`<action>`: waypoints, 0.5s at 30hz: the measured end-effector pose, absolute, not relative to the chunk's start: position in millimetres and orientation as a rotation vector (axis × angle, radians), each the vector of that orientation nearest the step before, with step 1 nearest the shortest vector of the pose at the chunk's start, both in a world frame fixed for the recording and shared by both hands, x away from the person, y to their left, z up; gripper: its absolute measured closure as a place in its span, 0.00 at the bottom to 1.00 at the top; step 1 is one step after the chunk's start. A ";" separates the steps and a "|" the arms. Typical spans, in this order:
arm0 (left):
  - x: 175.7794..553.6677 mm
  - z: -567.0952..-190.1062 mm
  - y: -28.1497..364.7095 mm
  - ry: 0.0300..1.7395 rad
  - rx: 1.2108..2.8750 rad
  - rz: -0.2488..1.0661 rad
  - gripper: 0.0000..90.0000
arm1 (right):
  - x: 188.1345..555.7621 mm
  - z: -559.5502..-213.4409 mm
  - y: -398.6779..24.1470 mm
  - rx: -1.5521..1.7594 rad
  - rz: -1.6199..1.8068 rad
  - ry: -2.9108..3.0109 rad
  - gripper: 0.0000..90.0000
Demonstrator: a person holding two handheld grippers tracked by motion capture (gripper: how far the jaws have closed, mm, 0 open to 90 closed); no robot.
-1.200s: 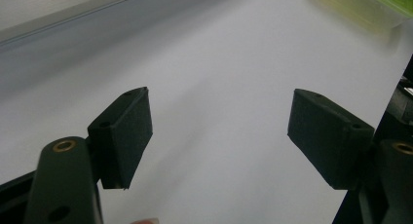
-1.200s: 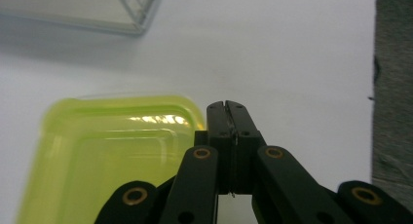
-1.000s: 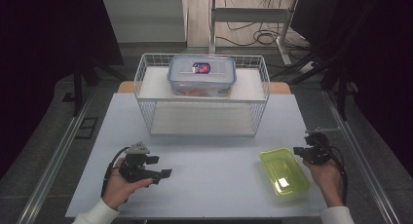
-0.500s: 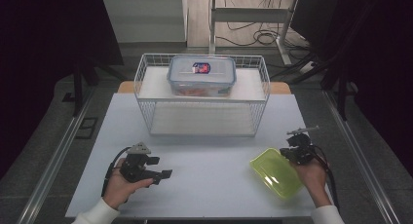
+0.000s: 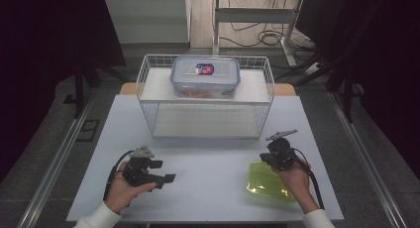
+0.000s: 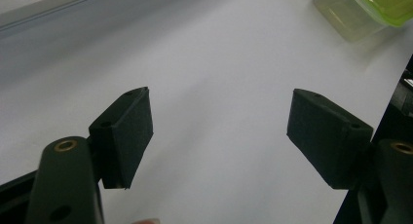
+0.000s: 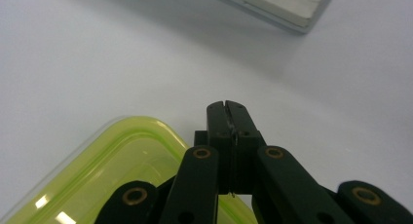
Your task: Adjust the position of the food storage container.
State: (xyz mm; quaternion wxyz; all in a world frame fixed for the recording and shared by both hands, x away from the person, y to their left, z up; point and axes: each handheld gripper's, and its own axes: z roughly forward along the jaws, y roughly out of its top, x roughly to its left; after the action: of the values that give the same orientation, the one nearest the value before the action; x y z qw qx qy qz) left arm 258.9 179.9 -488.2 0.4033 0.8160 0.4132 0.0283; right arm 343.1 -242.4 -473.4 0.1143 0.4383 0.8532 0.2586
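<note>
Nearest the table's front edge, the person's left hand (image 5: 121,186) rests on the white table (image 5: 208,198) holding the left gripper (image 5: 166,171), which lies level and points toward the table's middle; its jaws are spread wide with only bare tabletop between them, as the left gripper view shows. On the other side, the right hand (image 5: 292,181) holds the right gripper (image 5: 266,159) with its wrist raised and its grey plate uppermost. In the right gripper view its jaws are pressed flat together, right at the rim of the yellow-green container lid (image 7: 122,170); whether that rim is pinched between them cannot be made out, since the jaws and linkage cover the contact. In the high view the lid lies near the front right of the table, its near corner hidden by the hand. Farther back stands a white wire basket (image 5: 148,89) with a clear lidded box (image 5: 205,78) resting on top. The box carries a small red and blue label (image 5: 204,69), too small to read.
</note>
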 end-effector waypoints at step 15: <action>257.9 -487.5 180.6 1.051 2.051 0.082 0.27 | 306.6 -442.2 -310.8 1.452 0.828 2.292 0.99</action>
State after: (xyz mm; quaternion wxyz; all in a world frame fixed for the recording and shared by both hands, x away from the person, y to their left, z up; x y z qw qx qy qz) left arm 257.9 180.6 -487.5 0.4058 0.8129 0.4165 0.0324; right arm 306.6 -310.8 -442.2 0.1517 0.5060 0.7985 0.2886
